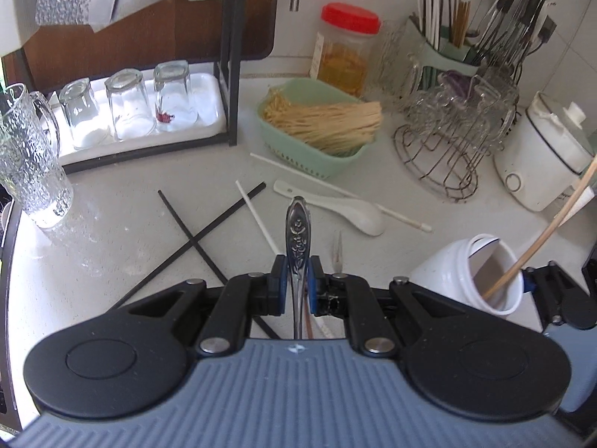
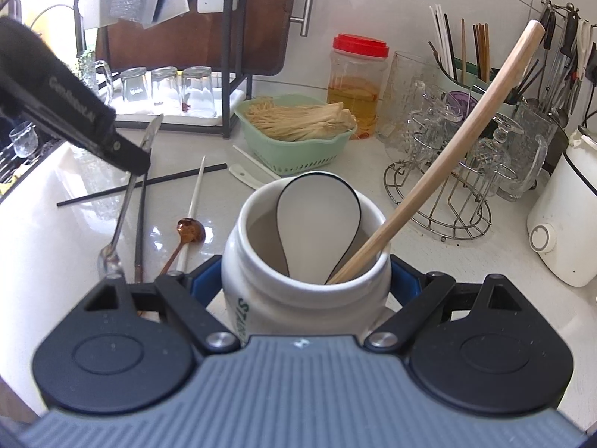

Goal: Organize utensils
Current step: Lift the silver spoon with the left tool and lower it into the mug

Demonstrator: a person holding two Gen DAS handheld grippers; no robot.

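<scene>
My left gripper point(image 1: 297, 280) is shut on the engraved handle of a metal spoon point(image 1: 297, 231), whose tip points away from me. In the right wrist view the same spoon point(image 2: 125, 205) slants under the left gripper point(image 2: 138, 162), bowl end down. My right gripper point(image 2: 304, 280) is shut on a white ceramic jar point(image 2: 268, 298), which holds a black-rimmed white spoon point(image 2: 317, 220) and a wooden stick point(image 2: 447, 142). The jar point(image 1: 447, 272) stands at the right in the left wrist view. Loose on the counter lie crossed black chopsticks point(image 1: 209, 224), white chopsticks point(image 1: 257, 216), a white ceramic spoon point(image 1: 347, 212) and a small brown spoon point(image 2: 190, 229).
A green basket of dry noodles point(image 1: 321, 123) and a red-lidded jar point(image 1: 347, 52) stand behind. A wire rack of glass cups point(image 1: 447, 130), a chopstick holder point(image 1: 447, 48) and a white cooker point(image 1: 541, 149) fill the right. A tray of upturned glasses point(image 1: 130, 112) and a glass pitcher point(image 1: 26, 156) are left.
</scene>
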